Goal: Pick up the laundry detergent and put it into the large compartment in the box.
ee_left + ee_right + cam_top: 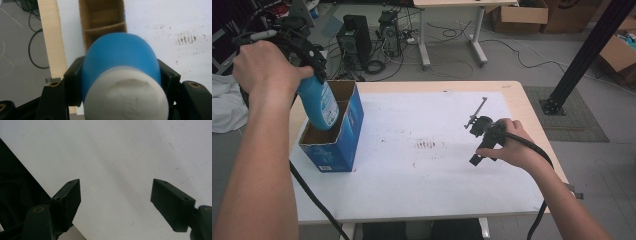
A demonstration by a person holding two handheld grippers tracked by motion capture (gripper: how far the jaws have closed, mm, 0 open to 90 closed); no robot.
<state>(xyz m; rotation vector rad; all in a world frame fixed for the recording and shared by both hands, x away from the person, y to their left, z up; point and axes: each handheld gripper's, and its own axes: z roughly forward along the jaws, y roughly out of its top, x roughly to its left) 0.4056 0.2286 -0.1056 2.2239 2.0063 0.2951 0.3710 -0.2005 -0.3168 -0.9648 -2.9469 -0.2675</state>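
One blue bottle (318, 102) hangs cap-up in the left gripper (309, 65), jaws clamped on its shoulder, its base dipping into the near compartment of one open box (343, 145) at the table's (512, 95) left edge, apparently for packing. Right gripper (484, 142) rests on the white sheet (422, 165), jaws wide and empty, seemingly waiting.

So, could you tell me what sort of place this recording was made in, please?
Probably a lab or workshop rather than a home. Computer towers with loose cables sit on the bare floor, cardboard boxes are stacked behind a second desk, and a black metal frame post stands beside the table.
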